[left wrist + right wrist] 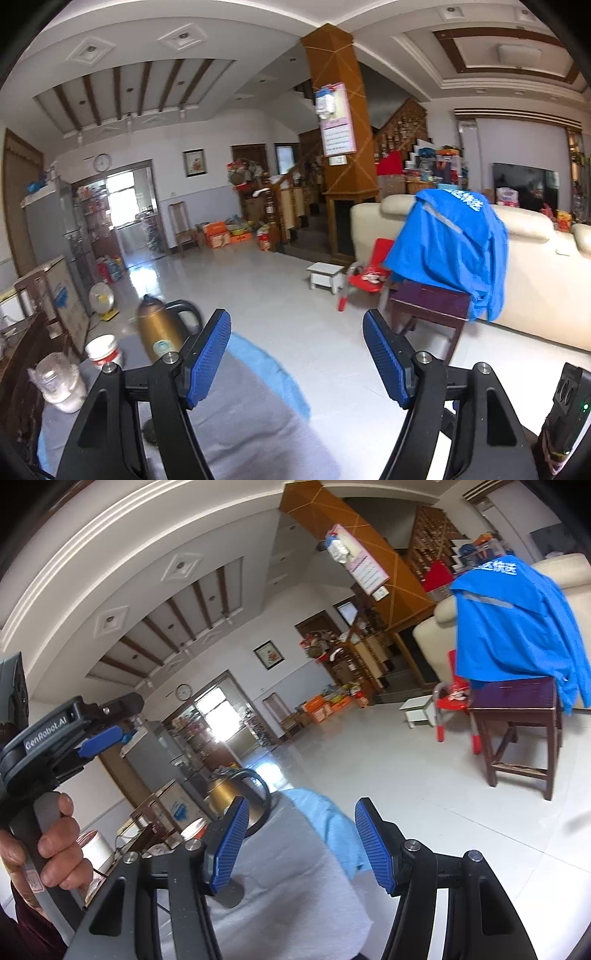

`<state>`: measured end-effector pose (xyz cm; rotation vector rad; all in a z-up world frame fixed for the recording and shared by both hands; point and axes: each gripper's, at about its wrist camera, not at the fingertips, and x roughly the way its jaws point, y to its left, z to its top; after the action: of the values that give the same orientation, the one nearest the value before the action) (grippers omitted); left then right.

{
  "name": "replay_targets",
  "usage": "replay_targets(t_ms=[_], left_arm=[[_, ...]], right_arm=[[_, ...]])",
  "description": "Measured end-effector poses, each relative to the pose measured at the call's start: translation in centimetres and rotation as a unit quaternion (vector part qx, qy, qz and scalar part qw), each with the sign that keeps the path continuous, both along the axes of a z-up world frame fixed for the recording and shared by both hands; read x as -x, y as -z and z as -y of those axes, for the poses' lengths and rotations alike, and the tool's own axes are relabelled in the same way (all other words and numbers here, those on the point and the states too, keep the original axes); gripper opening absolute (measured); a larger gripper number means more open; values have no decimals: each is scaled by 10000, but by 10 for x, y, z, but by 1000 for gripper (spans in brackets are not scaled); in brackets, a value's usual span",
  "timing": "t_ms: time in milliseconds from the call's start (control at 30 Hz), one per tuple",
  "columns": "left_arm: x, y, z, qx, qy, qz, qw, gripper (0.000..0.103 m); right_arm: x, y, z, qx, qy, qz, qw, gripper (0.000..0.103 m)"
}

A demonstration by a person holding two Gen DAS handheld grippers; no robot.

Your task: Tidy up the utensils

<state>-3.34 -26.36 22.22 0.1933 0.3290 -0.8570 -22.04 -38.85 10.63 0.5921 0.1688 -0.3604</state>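
Step in hand: by my reading, bringing both tongs down toward the tabletop (pixel 243 417); both views look out across the room rather than at any work area.
Left tongs (pixel 297 360): jaws stand apart, nothing between them.
Right tongs (pixel 300 843): jaws stand apart, empty.
Utensils: none can be made out in either view; where they lie relative to the tongs cannot be told.
Tabletop: grey cloth with a light blue cloth (pixel 332 823) beyond, bottom centre of both views.
Nearby: gold kettle (pixel 159 328) and white jar (pixel 104 350) lower left, beside the left tongs.
Doing it well: tilt both tongs lower until the utensils show, keeping clear of the kettle.
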Motion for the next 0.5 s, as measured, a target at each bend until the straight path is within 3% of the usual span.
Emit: replay_targets(t_ms=[133, 267, 400, 500], left_arm=[[-21, 6, -41, -76, -641, 84, 9979, 75], [-50, 20, -90, -371, -1501, -18, 9880, 76], [-83, 43, -148, -692, -2434, -258, 9671, 76], [-109, 71, -196, -937, -3094, -657, 9440, 76]], right_arm=[[-33, 0, -20, 25, -535, -32, 9986, 64], [-65, 2, -43, 75, -1098, -27, 9939, 64], [-102, 15, -64, -21, -1701, -176, 9853, 64], [-133, 29, -78, -79, -2133, -395, 9762, 63]])
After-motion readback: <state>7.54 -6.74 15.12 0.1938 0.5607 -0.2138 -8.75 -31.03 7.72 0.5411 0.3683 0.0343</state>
